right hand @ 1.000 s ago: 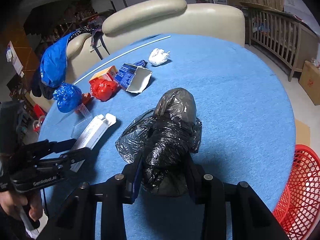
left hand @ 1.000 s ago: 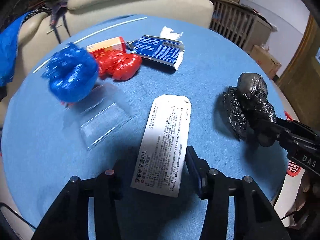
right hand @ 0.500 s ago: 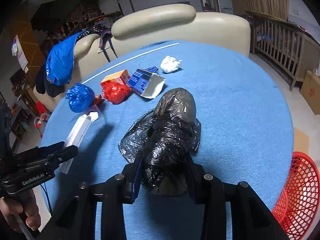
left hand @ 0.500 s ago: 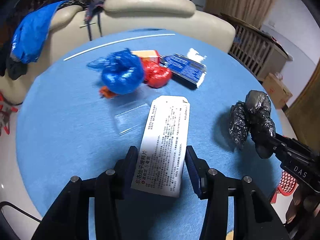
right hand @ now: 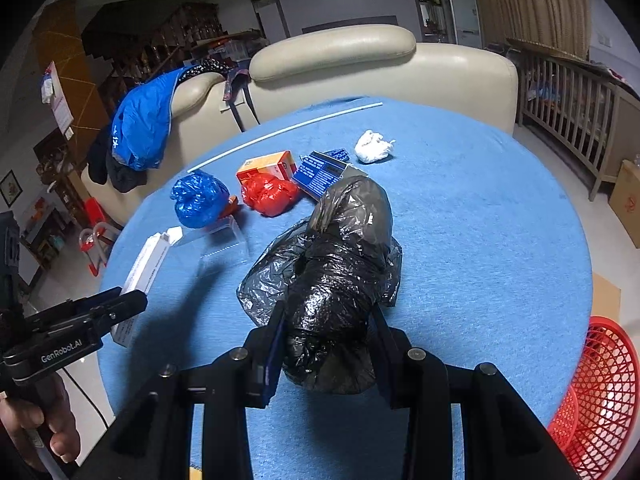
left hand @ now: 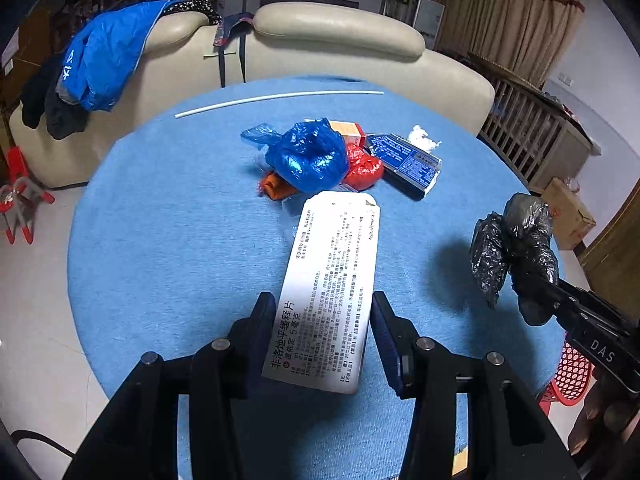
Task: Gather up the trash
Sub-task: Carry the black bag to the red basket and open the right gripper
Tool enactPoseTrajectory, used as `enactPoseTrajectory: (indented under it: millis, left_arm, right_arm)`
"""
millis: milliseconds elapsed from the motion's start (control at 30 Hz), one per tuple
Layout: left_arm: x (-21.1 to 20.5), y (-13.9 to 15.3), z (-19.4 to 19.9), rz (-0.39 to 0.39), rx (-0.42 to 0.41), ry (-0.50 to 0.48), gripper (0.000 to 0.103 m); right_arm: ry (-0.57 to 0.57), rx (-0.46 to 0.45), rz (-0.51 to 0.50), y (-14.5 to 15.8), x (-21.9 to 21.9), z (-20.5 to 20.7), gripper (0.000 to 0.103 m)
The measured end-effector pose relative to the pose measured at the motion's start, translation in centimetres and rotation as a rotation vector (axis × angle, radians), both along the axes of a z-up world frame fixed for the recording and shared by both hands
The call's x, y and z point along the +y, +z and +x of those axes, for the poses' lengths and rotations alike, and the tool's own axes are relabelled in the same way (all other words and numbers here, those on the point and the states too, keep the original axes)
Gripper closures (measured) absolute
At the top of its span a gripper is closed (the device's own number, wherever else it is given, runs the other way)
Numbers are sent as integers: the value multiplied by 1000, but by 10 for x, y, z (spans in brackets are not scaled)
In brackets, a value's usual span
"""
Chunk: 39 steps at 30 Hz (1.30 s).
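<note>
My left gripper point(left hand: 322, 316) is shut on a white medicine box point(left hand: 334, 280) printed with black text, held above the round blue table point(left hand: 168, 248). The same box point(right hand: 140, 268) shows at the left of the right wrist view, in the left gripper point(right hand: 120, 300). My right gripper point(right hand: 326, 320) is shut on a crumpled black plastic bag point(right hand: 340, 264), lifted off the table. That bag point(left hand: 516, 248) and the right gripper point(left hand: 540, 292) appear at the right of the left wrist view.
On the table lie a blue bag point(left hand: 308, 156), a red bag point(left hand: 362, 166), an orange box point(right hand: 266, 166), a blue-printed box point(left hand: 408, 162), a white wad point(right hand: 374, 146), a clear plastic tray point(right hand: 222, 240) and a thin white rod point(left hand: 276, 98). A red basket point(right hand: 596, 392) stands on the floor at right. A cream sofa point(left hand: 340, 48) is behind.
Both grippers have risen with their loads and the table has dropped away. The left view has swung, so the blue and red bags now sit straight ahead behind the box.
</note>
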State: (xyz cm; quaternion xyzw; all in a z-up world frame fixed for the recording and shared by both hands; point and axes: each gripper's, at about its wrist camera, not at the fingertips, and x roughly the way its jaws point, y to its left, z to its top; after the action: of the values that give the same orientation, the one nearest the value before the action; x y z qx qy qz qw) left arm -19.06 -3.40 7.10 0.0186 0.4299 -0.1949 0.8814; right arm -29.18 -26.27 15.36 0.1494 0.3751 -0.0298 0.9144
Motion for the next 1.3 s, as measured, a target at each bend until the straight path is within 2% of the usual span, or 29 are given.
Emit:
enactPoseTrajectory:
  millis: [1300]
  left_arm:
    - [5,26,-12,-18,-71,15,53]
  right_arm:
    - [25,-14,-3,6,7,3,63]
